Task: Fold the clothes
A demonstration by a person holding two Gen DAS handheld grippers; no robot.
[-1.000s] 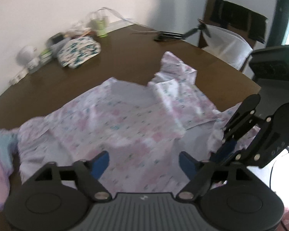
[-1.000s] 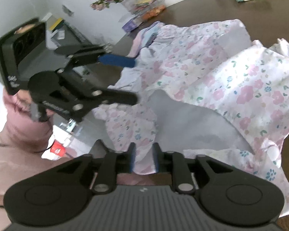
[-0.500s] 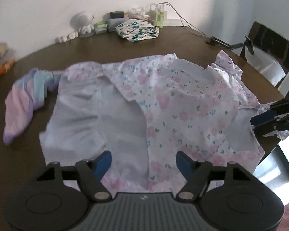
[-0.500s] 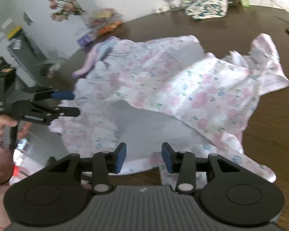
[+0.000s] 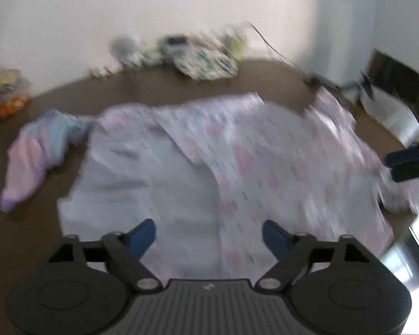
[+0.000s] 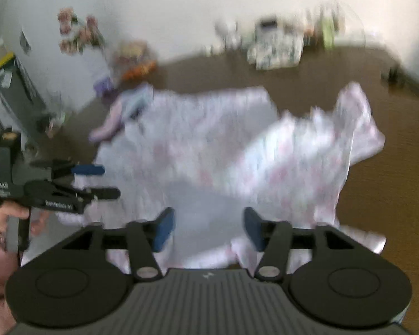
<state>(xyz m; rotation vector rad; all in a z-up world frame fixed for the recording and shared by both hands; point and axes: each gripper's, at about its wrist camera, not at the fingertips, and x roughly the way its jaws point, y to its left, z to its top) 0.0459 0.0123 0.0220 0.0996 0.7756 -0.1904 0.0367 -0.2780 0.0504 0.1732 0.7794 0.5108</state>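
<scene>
A dark brown bench [image 5: 265,78] fills both views, backed by a white wall [image 5: 181,5]. At the far right edge of the bench stands a dark chair [image 5: 399,75] with a white sheet [image 5: 391,111] draped on it. Along the wall lies a blurred row of clutter, among it a folded green-print cloth [image 5: 206,65]; in the right view, pink flowers [image 6: 78,32] stand at the bench's left end.

The garment [image 5: 237,162], pale with a pink floral print, is spread over the near half of the bench. Its printed upper layer is folded diagonally across, which exposes the plain pale inner side at the left and near edge. A ruffled sleeve [image 6: 357,117] juts toward the far right. Motion blur hides the finer print.

A striped pastel cloth [image 5: 39,150] lies crumpled just beside the garment's left edge and touches it.

The left tool [image 5: 209,231], jaws opening and spread wide, hovers over the near edge of the garment and pinches nothing. The right tool [image 6: 208,229], jaws opening too, stands over the plain inner patch, and its blue pads [image 6: 163,229] are clear of the fabric. A hand [image 6: 14,212] holds the left tool's grip at the bench's left side.
</scene>
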